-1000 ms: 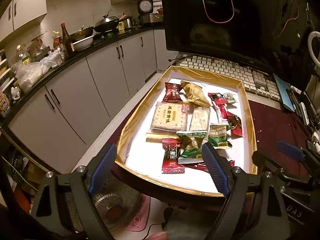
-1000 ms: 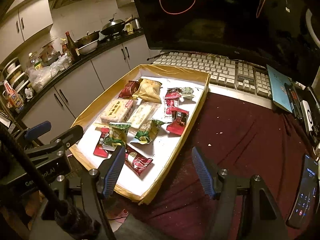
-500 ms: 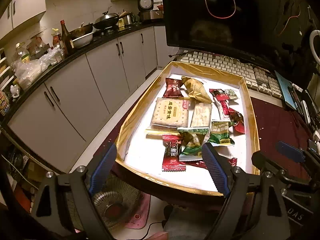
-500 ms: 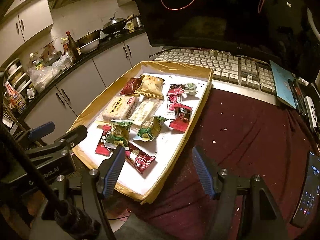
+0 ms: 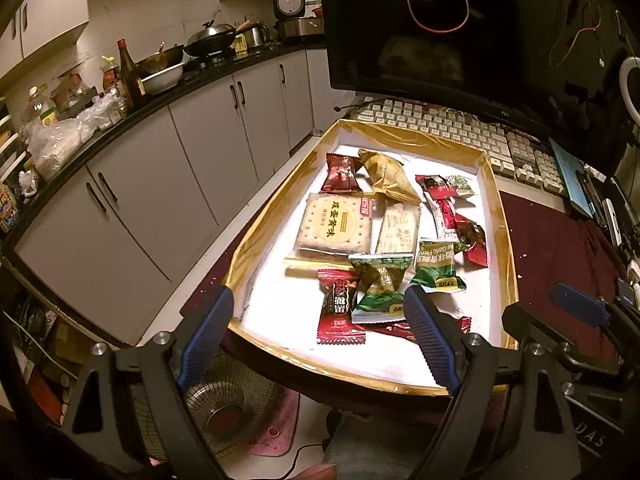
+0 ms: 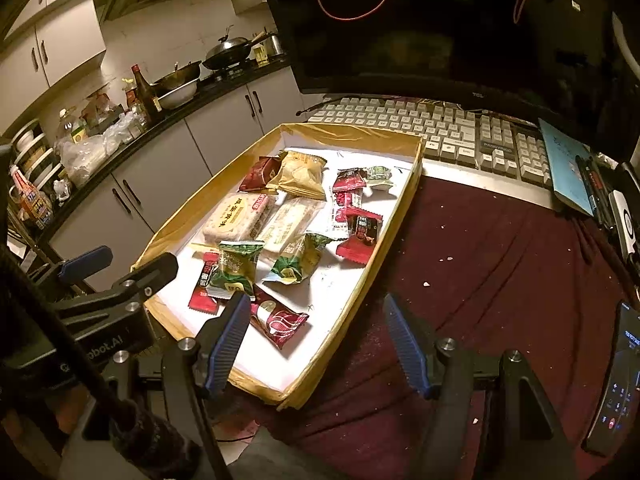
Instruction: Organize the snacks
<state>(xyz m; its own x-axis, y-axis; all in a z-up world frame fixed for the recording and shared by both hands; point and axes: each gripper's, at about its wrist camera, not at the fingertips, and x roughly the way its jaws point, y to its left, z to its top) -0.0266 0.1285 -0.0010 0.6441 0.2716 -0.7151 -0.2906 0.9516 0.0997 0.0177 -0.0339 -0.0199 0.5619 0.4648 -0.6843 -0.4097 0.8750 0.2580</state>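
Note:
A shallow gold-rimmed box with a white floor holds several snack packets. Among them are a large cracker pack, a yellow bag, green packets and red packets. My left gripper is open and empty, hovering over the box's near edge. My right gripper is open and empty, above the box's near right corner. Each gripper also shows at the edge of the other's view.
The box lies on a dark red cloth on a desk. Behind it are a white keyboard and a dark monitor. A phone lies at the right. Kitchen cabinets and a floor fan are at the left.
Both grippers have edged forward toward the box, so the snacks sit slightly nearer and lower in view. Both stayed open. Nothing in the box moved.

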